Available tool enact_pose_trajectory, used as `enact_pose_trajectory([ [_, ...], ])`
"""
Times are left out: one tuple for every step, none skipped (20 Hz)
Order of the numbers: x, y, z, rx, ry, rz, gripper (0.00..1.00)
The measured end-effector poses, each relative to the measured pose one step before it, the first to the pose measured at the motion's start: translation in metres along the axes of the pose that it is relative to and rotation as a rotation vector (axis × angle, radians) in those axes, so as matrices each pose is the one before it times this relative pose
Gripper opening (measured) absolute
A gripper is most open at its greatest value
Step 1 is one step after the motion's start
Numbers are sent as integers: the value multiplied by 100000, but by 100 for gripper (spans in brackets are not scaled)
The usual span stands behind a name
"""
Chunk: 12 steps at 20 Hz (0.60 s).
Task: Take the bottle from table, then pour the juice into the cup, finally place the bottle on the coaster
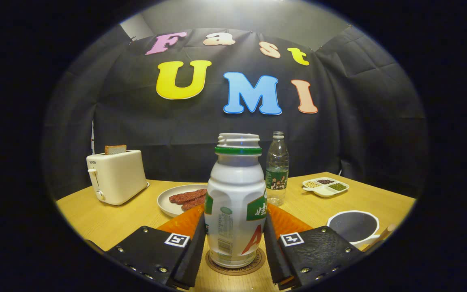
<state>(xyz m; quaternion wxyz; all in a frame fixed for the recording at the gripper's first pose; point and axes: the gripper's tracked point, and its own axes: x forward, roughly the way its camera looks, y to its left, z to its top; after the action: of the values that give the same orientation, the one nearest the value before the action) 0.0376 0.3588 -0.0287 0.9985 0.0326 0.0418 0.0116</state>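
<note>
- The bottle (235, 202) stands upright at the lower centre of the frame, white with a green neck ring and no cap on its threaded mouth.
- Its base sits on the round brown coaster (235, 265), whose rim shows around the bottom of the bottle.
- The bottle's label carries green panels, a large red letter "A" low on its right side and a block of small print and a barcode that are too fine to read.
- The gripper (235, 247) has its two fingers on either side of the bottle's lower body; the jaws are spread about the bottle's width, and whether the pads actually press on it or stand just off it cannot be told.
- Each finger bears a small square black-and-white marker on top.
- The cup (353, 227), white with a dark inside, sits at the lower right, just beyond the right finger.
- At the left stands a cream toaster (116, 176) with a slice of bread (115, 149) in its slot and small writing near its top, too small to read.
- Behind the bottle are a plate (172, 202) of reddish meat strips, a clear water bottle (277, 168) with a dark green label, and a white divided dish (326, 187) of beans, all on the wooden table (95, 219).
</note>
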Motion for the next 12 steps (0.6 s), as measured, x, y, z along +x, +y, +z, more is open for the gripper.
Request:
enact_pose_trajectory([
  [86, -43, 84, 733, -809, 167, 67],
  [232, -218, -104, -157, 70, -441, 67],
  [-132, 58, 105, 294, -199, 71, 67],
  [-5, 34, 43, 402, -6, -18, 67],
  [17, 9, -67, -113, -241, 386, 68],
  [51, 72, 86, 562, -680, 686, 68],
  [114, 30, -266, 1818, 307, 520, 71],
  [145, 28, -307, 1377, 653, 162, 72],
  [-157, -156, -241, 478, 923, -380, 77],
  [-22, -184, -52, -385, 408, -712, 88],
  [-293, -82, 313, -377, -418, 259, 100],
  [-72, 3, 344, -75, -1148, 118, 99],
])
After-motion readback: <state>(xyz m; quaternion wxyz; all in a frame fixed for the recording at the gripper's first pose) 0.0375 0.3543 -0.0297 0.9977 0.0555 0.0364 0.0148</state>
